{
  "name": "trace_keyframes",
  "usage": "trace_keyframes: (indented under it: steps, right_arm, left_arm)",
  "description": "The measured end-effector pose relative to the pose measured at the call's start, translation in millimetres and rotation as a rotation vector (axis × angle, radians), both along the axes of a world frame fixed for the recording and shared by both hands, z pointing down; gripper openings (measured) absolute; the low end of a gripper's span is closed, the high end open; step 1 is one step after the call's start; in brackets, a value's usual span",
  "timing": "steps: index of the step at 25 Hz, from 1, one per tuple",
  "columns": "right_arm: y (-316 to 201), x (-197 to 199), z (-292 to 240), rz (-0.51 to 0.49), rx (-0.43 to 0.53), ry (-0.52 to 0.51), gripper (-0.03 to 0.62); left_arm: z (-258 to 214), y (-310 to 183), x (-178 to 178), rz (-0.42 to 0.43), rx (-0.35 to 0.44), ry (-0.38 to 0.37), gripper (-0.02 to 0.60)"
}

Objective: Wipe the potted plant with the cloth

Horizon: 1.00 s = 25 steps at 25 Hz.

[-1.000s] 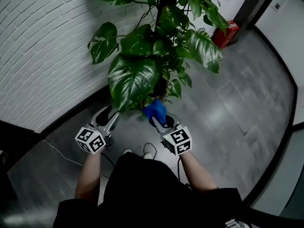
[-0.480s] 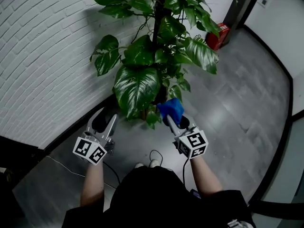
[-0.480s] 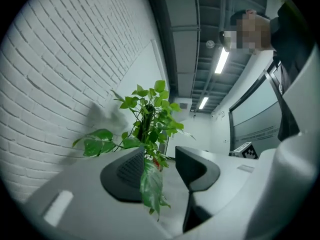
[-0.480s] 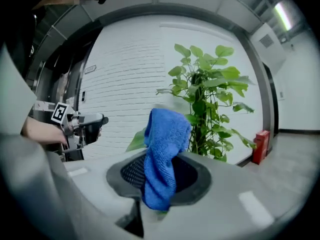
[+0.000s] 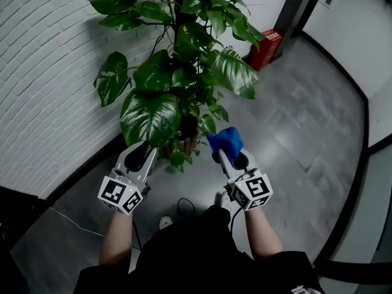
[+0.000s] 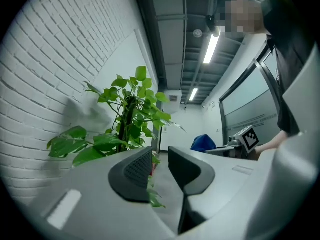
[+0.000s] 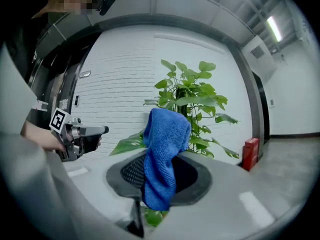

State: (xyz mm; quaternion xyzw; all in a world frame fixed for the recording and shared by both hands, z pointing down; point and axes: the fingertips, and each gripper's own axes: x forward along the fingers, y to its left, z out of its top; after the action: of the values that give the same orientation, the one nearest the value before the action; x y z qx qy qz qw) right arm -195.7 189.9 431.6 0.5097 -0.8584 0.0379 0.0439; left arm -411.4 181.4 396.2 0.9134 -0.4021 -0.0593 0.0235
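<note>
The cloth (image 5: pixel 225 141) is blue and fluffy, and it is pinched between the jaws of the right gripper (image 5: pixel 231 159). One bunch stands above the jaw tips and a tail hangs below them (image 7: pixel 162 154). The potted plant (image 5: pixel 177 72) stands upright on the floor just ahead of those jaws, against a white brick wall. Its broad, glossy green leaves are streaked with paler green, and they climb a dark central pole. The pot is mostly hidden under the lowest leaves. The cloth sits just beside those small lower leaves, but whether it touches them cannot be told.
</note>
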Motion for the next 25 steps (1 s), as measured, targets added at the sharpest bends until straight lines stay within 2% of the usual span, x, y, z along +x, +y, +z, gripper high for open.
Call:
trace_keyframes:
  steps: [4, 7, 10, 13, 15, 18, 21, 25]
  right_arm:
    - [-31, 59, 3, -0.055, 0.047, -0.007, 0.1]
    - [-61, 105, -11, -0.153, 0.086, 0.02, 0.1]
    - [-88, 155, -50, -0.281, 0.122, 0.028, 0.1]
    - [-116, 200, -93, -0.334, 0.187, 0.06, 0.1]
    - [-132, 214, -123, -0.368, 0.267, 0.064, 0.1]
    - [-151, 207, -168, -0.445, 0.352, 0.01, 0.1]
    - [-163, 177, -204, -0.518, 0.405, -0.04, 0.1]
    - [-166, 126, -222, -0.588, 0.491, 0.147, 0.1]
  left_arm:
    - [-1, -26, 57, -0.053, 0.032, -0.006, 0.106]
    - [-3, -52, 104, -0.177, 0.026, -0.008, 0.106]
    - [-12, -70, 157, -0.295, 0.027, -0.011, 0.106]
    - [-10, -93, 201, -0.348, 0.002, -0.029, 0.106]
    - [-3, -107, 217, -0.364, -0.032, -0.041, 0.106]
    - [1, -128, 220, -0.397, -0.061, -0.027, 0.106]
    - [-6, -153, 216, -0.403, -0.046, -0.046, 0.106]
    - [-23, -177, 214, -0.383, 0.002, -0.063, 0.135]
